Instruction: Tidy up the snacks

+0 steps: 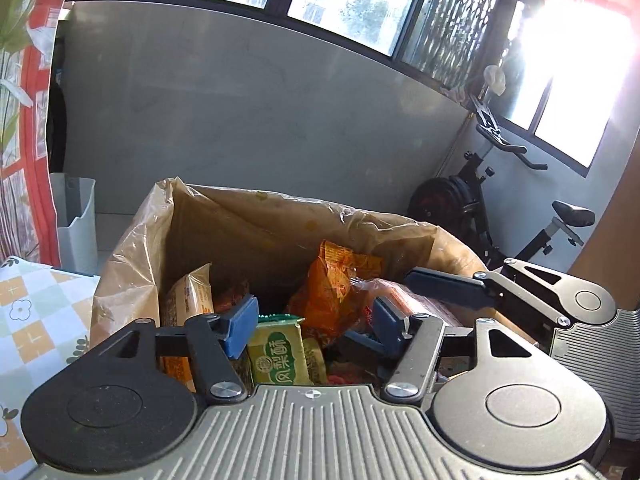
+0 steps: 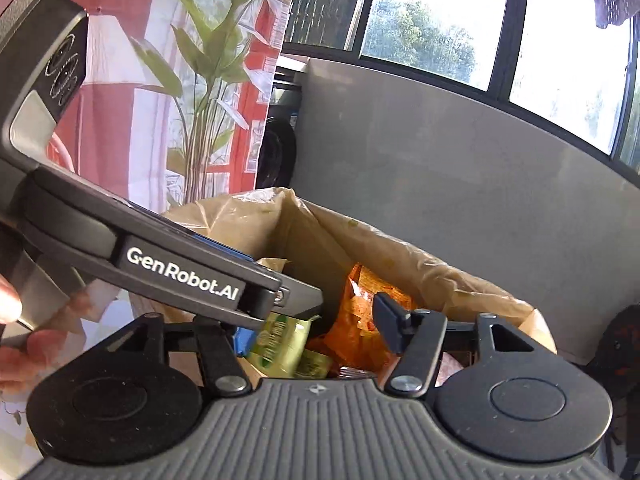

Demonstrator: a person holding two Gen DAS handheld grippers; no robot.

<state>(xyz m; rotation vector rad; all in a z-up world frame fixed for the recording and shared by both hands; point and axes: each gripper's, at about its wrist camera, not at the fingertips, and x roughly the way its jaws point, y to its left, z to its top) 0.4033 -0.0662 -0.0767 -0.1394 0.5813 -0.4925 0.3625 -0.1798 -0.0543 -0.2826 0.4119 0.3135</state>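
While both pairs of tongs, left tongs point(image 1: 316, 322) and right tongs point(image 2: 316, 326), hover wide and empty, the green snack packet point(image 1: 278, 356) stands upright in the lined box point(image 1: 132, 264) just below, nearer the left.

Black hand-held gripper point(image 1: 316, 324), blue pads, ribbed grey body, silver screws.

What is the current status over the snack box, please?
Left claw open, empty. Right claw open, empty. Green packet and orange bag lie in the lined box. Claws crowd together above it.
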